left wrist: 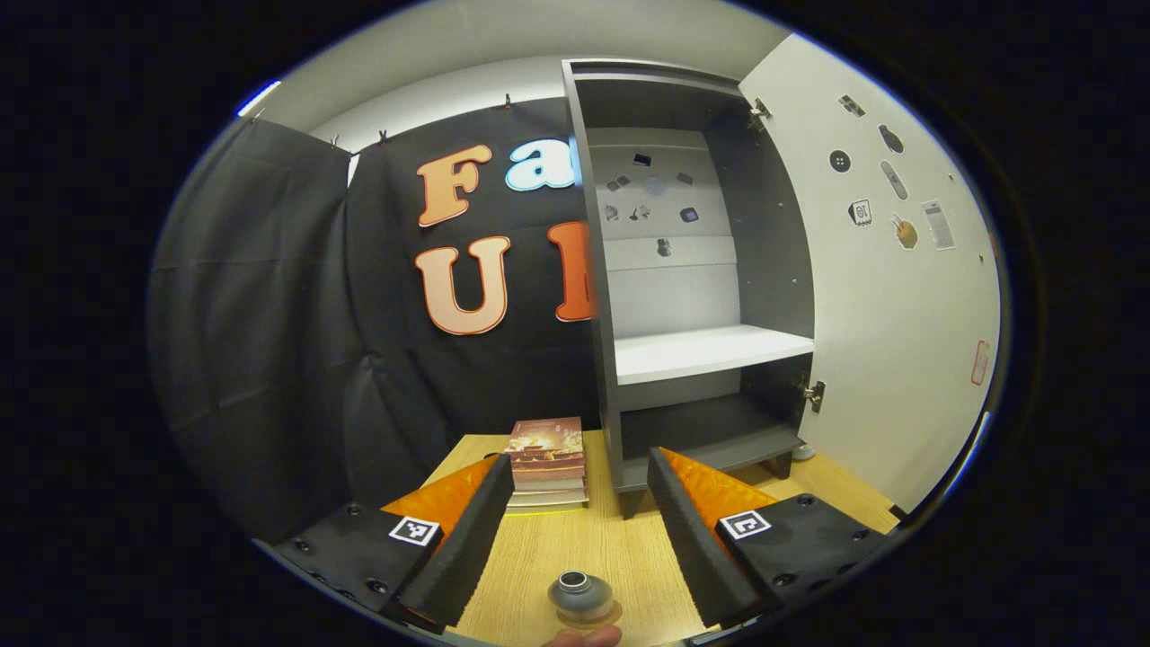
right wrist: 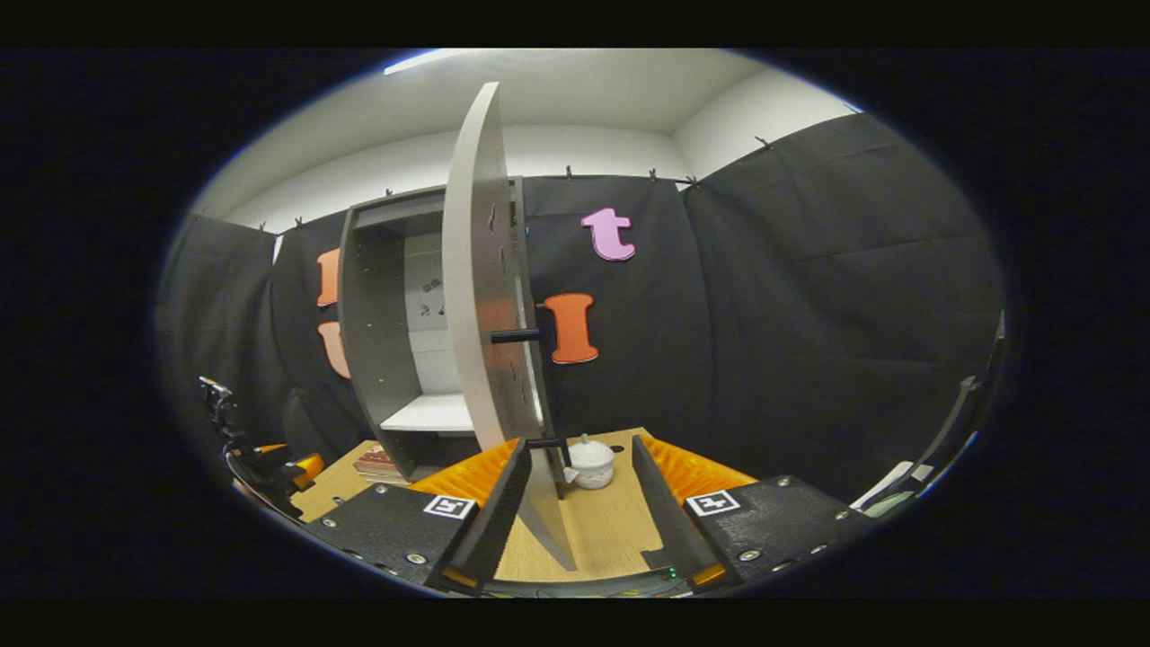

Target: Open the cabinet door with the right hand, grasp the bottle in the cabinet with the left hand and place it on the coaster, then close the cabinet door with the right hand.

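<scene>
Wooden table [left wrist: 602, 548] carries the bottle [left wrist: 579, 595], standing between the left gripper [left wrist: 575, 521]'s spread fingers, untouched. Beyond stand stacked books [left wrist: 546, 463] and the grey cabinet [left wrist: 701, 270]; its door [right wrist: 481, 296] hangs open beside the released right gripper [right wrist: 575, 503].

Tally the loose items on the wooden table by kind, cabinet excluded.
Grey-capped bottle standing on a coaster: 1
Round coaster: 1
Stack of books: 1
White lidded pot: 1
Total: 4
</scene>
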The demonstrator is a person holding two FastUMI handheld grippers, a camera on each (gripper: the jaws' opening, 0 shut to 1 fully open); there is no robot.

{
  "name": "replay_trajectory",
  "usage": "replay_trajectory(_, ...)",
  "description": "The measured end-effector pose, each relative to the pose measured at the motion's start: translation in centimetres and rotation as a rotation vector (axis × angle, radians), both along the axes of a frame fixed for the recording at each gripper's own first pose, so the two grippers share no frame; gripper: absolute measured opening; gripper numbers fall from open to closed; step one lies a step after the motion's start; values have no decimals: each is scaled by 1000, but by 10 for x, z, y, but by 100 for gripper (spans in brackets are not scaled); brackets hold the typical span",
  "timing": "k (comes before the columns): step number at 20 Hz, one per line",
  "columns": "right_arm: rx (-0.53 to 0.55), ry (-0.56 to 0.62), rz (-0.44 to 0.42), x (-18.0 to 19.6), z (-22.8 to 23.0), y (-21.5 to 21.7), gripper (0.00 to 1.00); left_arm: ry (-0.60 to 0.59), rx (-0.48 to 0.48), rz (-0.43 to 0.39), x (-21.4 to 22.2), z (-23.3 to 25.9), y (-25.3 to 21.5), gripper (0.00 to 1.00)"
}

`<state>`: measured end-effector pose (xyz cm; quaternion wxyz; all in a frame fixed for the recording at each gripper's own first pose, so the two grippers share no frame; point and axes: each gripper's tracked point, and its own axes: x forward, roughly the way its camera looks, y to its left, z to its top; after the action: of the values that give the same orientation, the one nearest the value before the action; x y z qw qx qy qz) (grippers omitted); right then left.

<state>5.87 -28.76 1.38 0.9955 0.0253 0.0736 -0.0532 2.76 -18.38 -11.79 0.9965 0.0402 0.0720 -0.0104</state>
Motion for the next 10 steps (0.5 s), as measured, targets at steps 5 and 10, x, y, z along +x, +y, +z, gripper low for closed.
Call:
replay_trajectory(5, 3, -17, 37, 3, -5, 10, 70, 4, 23, 19, 5, -4, -1, 98)
replay_trajectory(10, 24, -26, 92, 4, -9, 36, 69, 21, 25, 41, 5, -10, 2, 98)
